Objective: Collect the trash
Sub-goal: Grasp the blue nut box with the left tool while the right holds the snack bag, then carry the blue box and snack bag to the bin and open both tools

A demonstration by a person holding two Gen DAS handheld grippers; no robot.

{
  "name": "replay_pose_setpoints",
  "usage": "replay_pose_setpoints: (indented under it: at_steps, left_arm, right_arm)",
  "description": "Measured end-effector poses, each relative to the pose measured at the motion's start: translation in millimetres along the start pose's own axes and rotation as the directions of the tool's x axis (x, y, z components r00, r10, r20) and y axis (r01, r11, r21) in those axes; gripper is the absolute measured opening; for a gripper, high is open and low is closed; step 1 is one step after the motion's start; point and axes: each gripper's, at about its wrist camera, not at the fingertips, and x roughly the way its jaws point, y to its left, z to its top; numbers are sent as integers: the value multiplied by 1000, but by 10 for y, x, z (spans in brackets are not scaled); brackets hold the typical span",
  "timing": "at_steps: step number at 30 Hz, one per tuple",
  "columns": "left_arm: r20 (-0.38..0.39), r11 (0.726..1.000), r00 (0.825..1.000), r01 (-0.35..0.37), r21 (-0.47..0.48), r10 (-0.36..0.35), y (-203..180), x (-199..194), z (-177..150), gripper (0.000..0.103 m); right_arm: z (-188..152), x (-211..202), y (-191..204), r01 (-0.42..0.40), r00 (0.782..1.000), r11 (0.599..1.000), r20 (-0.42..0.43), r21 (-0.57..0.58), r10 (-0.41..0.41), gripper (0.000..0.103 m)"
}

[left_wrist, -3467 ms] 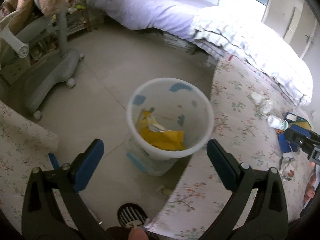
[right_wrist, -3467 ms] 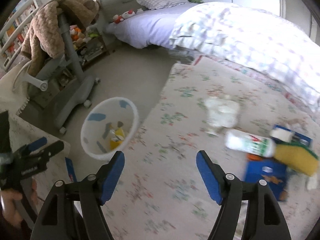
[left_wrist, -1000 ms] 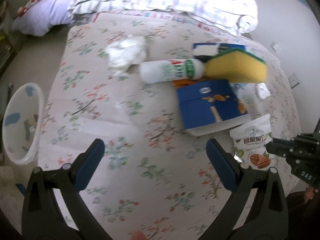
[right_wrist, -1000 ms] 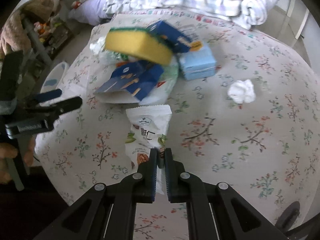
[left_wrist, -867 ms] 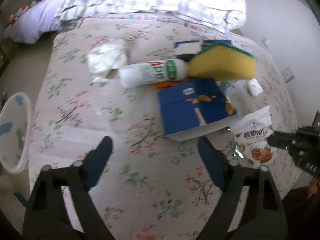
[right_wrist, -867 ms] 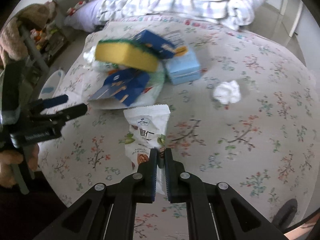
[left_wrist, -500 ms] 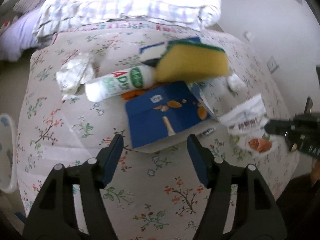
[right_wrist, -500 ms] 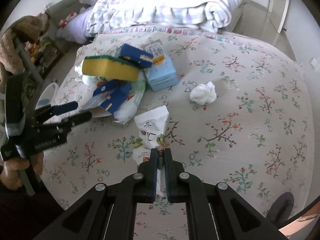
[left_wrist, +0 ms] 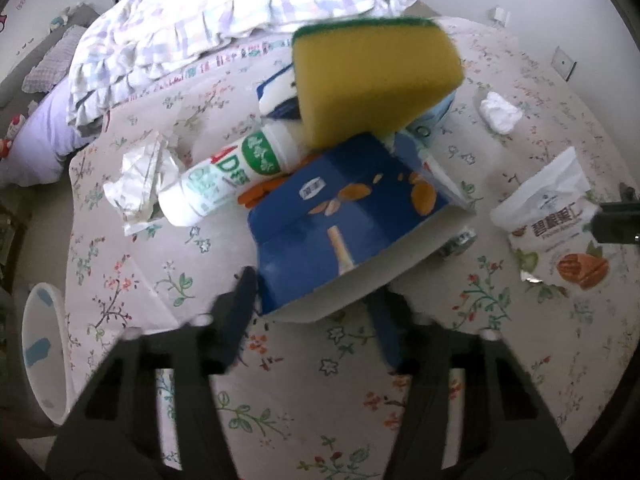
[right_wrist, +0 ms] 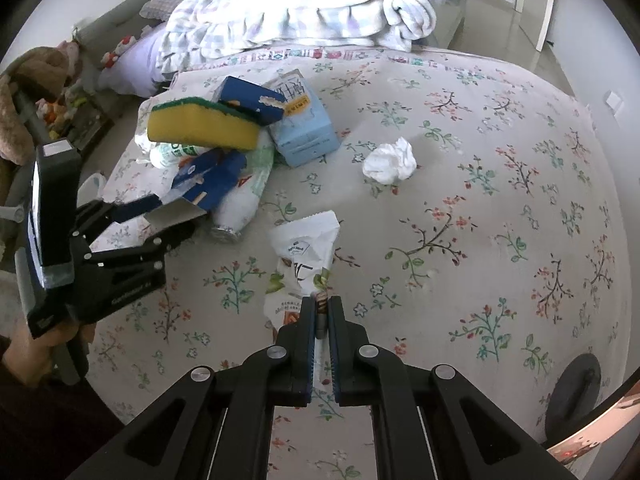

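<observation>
On the bed, left tongs [left_wrist: 316,308] are closing around a blue wrapper [left_wrist: 344,220] under the sponge [left_wrist: 372,80], which may tumble; right tongs [right_wrist: 320,310] pinch a snack bag [right_wrist: 304,256].

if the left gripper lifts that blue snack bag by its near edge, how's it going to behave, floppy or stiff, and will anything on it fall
The blue snack bag looks like thin, creased foil, so it will probably flop and sag. The closing left gripper has its edge between the pads. The yellow sponge seems perched over its far end and may tumble, and the white bottle beside it could roll.
</observation>
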Motion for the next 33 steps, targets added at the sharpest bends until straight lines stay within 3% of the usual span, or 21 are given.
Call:
replay_pose_setpoints:
  at_steps: [6,18,25,33]
  left_arm:
    - [19,999,1000,17,-48,-16,83,-52,21,26]
    - [61,972,986,165,-165,-157,240,-401,-99,25]
    - [74,952,981,194,-236,-181,460,-540,-277,25]
    - [92,932,983,180,-315,-159,821,-673,-534,25]
  right_arm:
    - [4,-71,7,-7,1000,1000,25,7,7,7]
    - [41,-363,146,-51,993,999,106,-17,53,7]
    - [75,-498,267,-86,985,996,146,-34,90,6]
    - [160,-550,524,-129,976,988,168,-79,141,6]
